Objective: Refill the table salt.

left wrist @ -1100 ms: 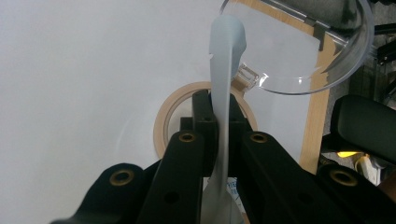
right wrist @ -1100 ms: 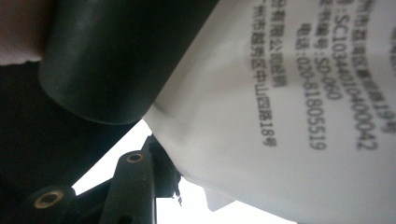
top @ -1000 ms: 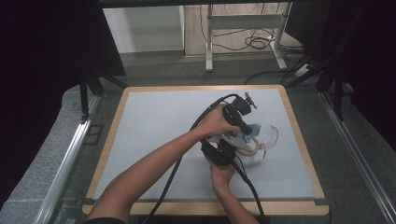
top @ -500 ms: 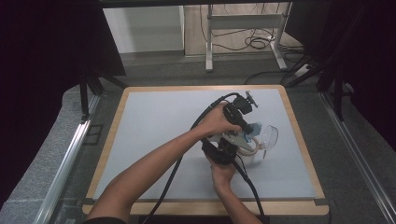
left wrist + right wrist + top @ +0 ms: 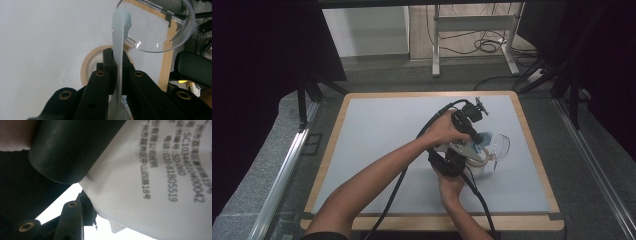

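Note:
A thin sachet, pale blue (image 5: 120, 32) at its top and white with black print (image 5: 155, 182) lower down, is held above the mat. My left gripper (image 5: 117, 56) is shut on its pale blue edge, which stands up between the jaws. In the high view the left gripper (image 5: 474, 145) sits over the sachet (image 5: 486, 136). My right gripper (image 5: 452, 161) is just below it, and its jaw tip (image 5: 85, 215) presses the printed white part. A clear plastic bowl (image 5: 160, 30) lies just beyond, tipped on its side (image 5: 499, 147).
A beige tape roll (image 5: 87, 65) lies flat on the pale mat (image 5: 387, 140) under the grippers. The mat's wooden rim (image 5: 532, 150) runs close on the right. A black rounded body (image 5: 70, 150) blocks the upper left of the right gripper view. Cables trail toward the front edge.

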Action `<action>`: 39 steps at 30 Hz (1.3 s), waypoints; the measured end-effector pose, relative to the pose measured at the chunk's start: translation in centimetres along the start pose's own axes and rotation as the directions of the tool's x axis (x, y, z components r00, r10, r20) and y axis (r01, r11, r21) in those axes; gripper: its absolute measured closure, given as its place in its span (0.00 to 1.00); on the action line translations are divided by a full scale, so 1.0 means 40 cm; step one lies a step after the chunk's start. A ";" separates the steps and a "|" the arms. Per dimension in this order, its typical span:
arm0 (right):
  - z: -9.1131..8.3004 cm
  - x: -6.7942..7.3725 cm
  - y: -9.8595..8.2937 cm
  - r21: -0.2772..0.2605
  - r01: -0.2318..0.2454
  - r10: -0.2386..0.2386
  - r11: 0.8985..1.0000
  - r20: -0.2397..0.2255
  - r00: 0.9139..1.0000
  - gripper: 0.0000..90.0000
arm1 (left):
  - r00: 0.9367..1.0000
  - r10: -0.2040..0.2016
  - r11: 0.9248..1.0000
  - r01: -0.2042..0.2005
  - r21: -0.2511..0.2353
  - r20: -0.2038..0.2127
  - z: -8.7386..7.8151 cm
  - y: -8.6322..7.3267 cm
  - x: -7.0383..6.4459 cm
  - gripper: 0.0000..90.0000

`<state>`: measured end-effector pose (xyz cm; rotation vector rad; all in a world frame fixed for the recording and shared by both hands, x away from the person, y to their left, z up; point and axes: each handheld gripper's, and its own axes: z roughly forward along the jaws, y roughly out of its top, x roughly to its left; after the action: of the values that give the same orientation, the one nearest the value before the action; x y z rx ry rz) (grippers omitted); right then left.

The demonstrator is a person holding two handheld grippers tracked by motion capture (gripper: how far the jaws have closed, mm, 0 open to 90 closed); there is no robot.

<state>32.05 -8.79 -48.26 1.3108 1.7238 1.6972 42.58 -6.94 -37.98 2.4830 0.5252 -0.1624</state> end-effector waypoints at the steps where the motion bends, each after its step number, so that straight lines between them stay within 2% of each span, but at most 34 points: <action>1: 0.001 0.000 0.000 0.000 -0.003 0.003 1.000 0.000 1.000 0.63 | 1.000 0.000 1.000 0.000 0.001 0.000 0.001 0.000 0.000 0.99; 5: 0.002 -0.001 0.000 0.006 -0.023 0.023 1.000 -0.003 1.000 0.64 | 1.000 -0.001 1.000 0.001 0.004 -0.002 0.005 0.001 0.000 0.99; 39: -0.002 -0.003 -0.006 0.005 -0.004 0.004 1.000 -0.011 1.000 0.64 | 1.000 -0.009 1.000 0.009 -0.004 0.004 0.002 -0.004 0.001 0.99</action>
<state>31.96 -8.87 -48.51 1.3096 1.7335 1.7070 42.55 -6.83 -38.14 2.4763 0.5349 -0.1700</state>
